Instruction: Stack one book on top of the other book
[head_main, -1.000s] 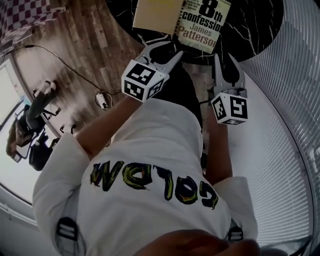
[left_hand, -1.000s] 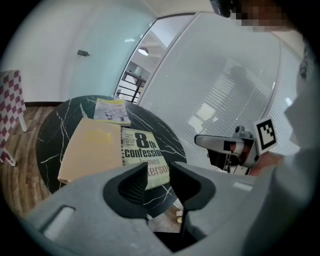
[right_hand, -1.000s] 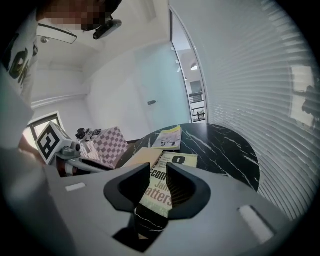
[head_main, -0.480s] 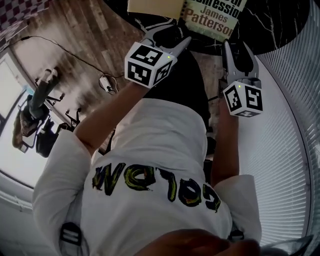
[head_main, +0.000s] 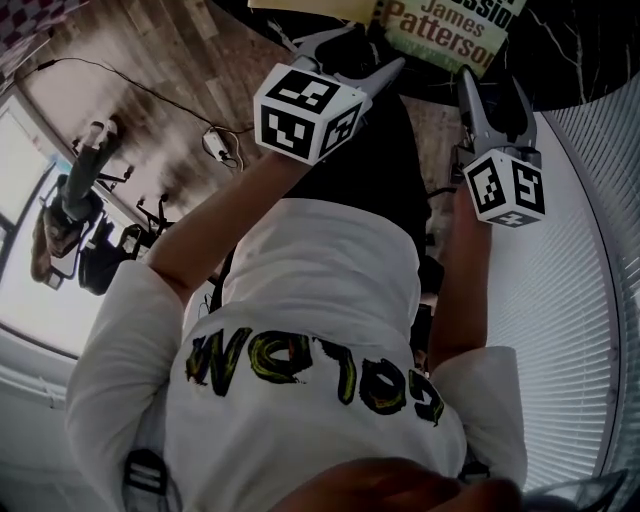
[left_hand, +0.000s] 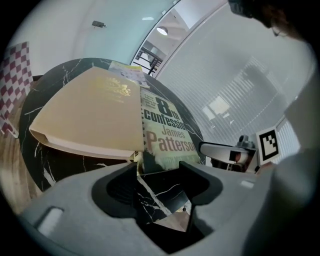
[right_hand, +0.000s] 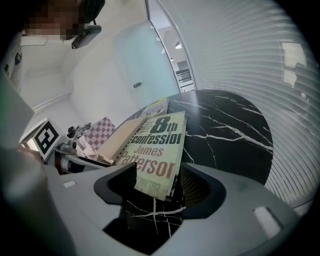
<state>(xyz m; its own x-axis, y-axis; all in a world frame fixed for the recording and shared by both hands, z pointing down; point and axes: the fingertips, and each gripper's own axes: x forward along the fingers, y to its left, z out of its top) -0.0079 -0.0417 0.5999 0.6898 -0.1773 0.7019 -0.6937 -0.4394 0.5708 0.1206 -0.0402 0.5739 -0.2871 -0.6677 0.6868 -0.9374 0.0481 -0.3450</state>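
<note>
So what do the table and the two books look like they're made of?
Table: black stone or a stone-look laminate, glossy, with white veins. Patterson book: paperback, printed card cover, thin page edges showing. Tan book: matte card or cloth cover, unclear which.

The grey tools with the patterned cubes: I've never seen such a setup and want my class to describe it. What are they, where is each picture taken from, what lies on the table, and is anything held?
A person holds two hand tools, the left gripper and the right gripper; the cubes are part of them. One picture comes from a camera on the person's head, looking down; the other two from cameras riding on each tool. On the round black table a cream book lies beside a paperback. Both pairs of fingers are opening and grip nothing.
</note>
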